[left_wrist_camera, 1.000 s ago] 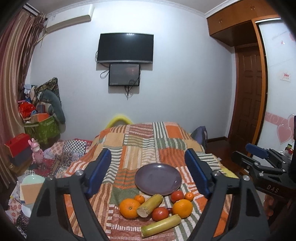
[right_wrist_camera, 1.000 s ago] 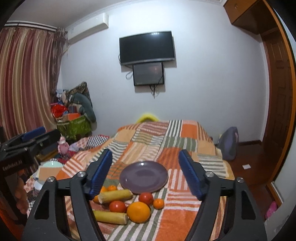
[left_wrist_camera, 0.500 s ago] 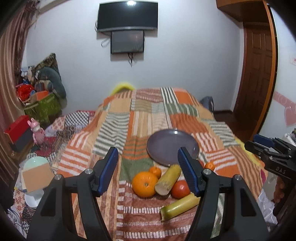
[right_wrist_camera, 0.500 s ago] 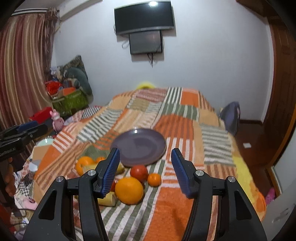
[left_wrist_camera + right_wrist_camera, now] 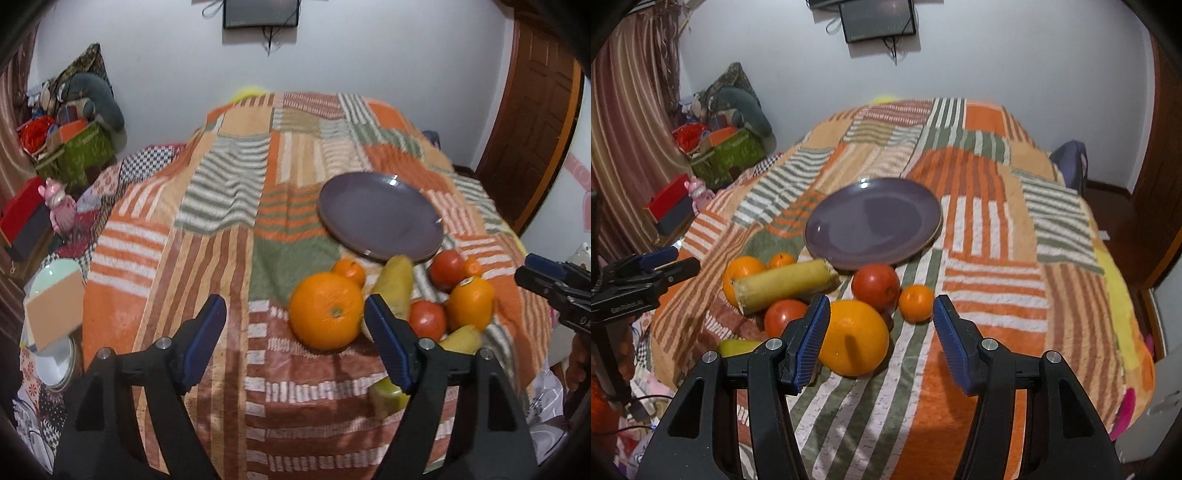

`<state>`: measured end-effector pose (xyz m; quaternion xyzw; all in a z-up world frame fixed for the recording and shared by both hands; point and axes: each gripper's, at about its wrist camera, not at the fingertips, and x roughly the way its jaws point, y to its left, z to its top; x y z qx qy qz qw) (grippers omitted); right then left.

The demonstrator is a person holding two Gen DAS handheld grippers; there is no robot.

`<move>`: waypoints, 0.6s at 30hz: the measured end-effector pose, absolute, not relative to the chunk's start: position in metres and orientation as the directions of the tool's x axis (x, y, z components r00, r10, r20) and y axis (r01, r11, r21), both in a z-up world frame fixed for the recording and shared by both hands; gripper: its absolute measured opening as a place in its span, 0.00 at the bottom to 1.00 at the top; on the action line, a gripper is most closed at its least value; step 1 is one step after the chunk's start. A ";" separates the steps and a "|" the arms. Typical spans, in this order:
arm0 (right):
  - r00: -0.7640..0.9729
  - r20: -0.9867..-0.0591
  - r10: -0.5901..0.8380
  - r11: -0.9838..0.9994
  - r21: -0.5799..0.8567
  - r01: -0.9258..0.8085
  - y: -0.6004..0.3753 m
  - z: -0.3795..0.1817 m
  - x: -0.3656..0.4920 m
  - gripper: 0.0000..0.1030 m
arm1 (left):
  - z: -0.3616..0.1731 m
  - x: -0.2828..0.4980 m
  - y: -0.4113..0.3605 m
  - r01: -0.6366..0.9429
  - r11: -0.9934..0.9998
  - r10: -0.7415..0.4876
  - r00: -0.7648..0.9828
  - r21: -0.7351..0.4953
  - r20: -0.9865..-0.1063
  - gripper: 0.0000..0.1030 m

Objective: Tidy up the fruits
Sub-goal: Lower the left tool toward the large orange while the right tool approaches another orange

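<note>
A purple plate (image 5: 380,216) (image 5: 873,221) lies bare on the striped blanket. In front of it sit fruits: a big orange (image 5: 325,314), a second big orange (image 5: 853,338), two tomatoes (image 5: 875,286) (image 5: 783,317), small mandarins (image 5: 916,302) and two yellow-green stalk pieces (image 5: 786,284). My left gripper (image 5: 295,310) hovers just short of the first orange, its jaws opening with nothing between the pads. My right gripper (image 5: 882,306) is open above the blanket; the second orange lies beside its left finger, untouched.
The fruits lie near the front edge of the bed's blanket (image 5: 229,206). Boxes, bags and a pink toy (image 5: 61,208) crowd the floor to the left. A wooden door (image 5: 528,147) stands at the right, and a screen (image 5: 877,20) hangs on the far wall.
Both grippers have come down and tipped toward the fruits, which now look much closer. The right jaws have narrowed. The left jaws narrowed, then widened again.
</note>
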<state>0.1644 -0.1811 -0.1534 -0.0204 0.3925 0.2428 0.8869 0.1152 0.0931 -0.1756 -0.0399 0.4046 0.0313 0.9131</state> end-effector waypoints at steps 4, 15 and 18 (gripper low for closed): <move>0.544 -0.731 0.411 0.879 0.158 -0.451 -0.175 -0.163 0.170 0.55 | -0.194 0.120 0.099 -0.076 0.995 0.004 0.632 -0.057 -0.775 0.77; 0.474 -0.777 0.415 0.869 0.185 -0.459 -0.161 -0.181 0.177 0.56 | -0.229 0.137 0.094 -0.033 0.994 -0.066 0.552 -0.100 -0.831 0.78; 0.457 -0.784 0.419 0.867 0.196 -0.458 -0.158 -0.186 0.179 0.58 | -0.234 0.141 0.089 -0.021 0.995 -0.071 0.547 -0.099 -0.834 0.80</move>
